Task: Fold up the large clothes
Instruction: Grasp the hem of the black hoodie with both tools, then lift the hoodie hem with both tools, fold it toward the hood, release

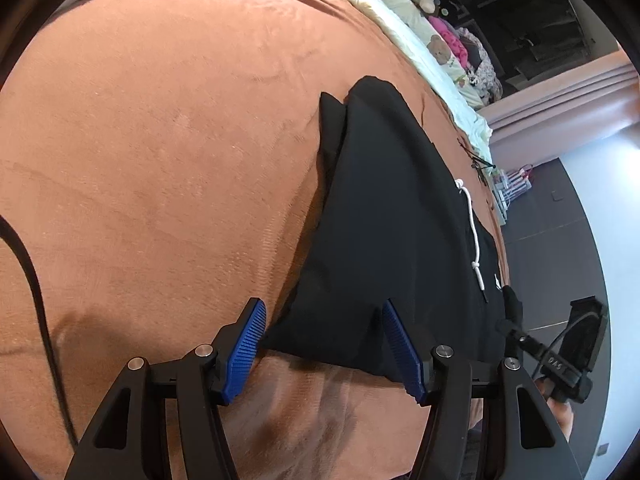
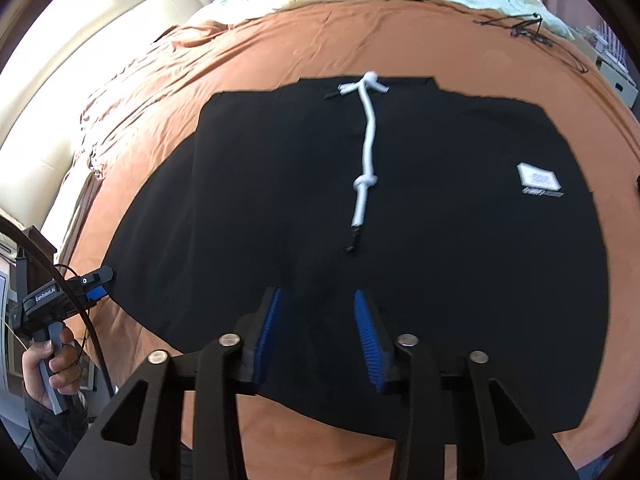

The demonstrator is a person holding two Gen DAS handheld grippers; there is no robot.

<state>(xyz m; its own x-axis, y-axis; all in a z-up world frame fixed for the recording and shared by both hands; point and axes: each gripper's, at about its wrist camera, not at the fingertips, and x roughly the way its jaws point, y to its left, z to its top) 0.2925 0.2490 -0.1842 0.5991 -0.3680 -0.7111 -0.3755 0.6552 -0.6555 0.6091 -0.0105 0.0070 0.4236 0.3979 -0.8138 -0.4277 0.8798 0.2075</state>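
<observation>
Left tongs (image 1: 324,344) parted, astride a near corner of the black garment (image 1: 392,216), pads not visibly pressing. Right tongs (image 2: 316,336) narrower but open, above the near hem (image 2: 320,400), cloth beneath, nothing pinched. Garment spread flat on the brown bedcover (image 2: 280,40), white drawstring (image 2: 366,152) lying down the middle. Probably an early stage: edges approached, main folds not yet made.

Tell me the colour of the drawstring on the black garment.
White drawstring, with a dark tip; clearest in the right wrist view.
</observation>
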